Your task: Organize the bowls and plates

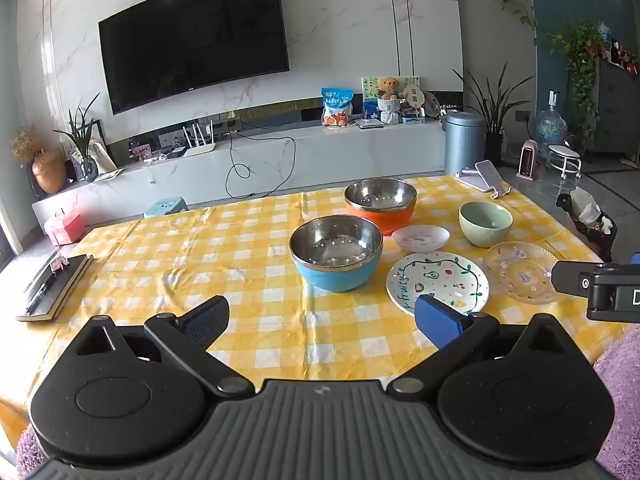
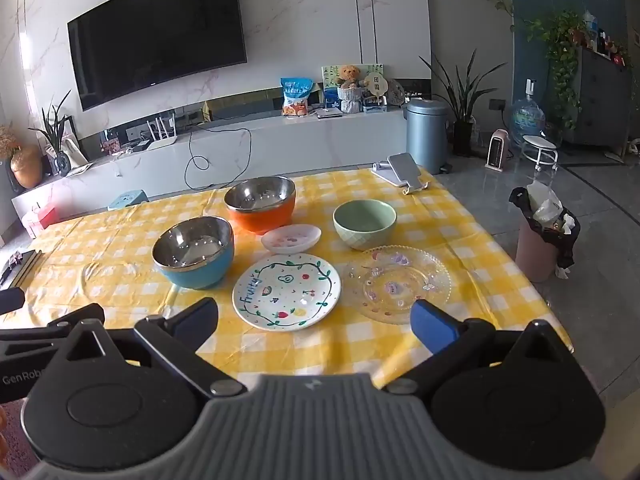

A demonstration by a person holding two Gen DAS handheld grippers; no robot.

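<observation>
While both grippers hang spread and empty over the table's near edge, the fruit plate (image 2: pixel 286 290) lies straight ahead of the right gripper (image 2: pixel 316 322), nearer it than the left gripper (image 1: pixel 322 320), toward the table's right edge.

Left gripper (image 1: pixel 322 320) hung level, jaws spread wide, nothing between the blue pads (image 1: pixel 436 320). Right gripper (image 2: pixel 316 322) alongside — likewise fully spread, holding nothing — both pointed forward, slightly downward.
</observation>
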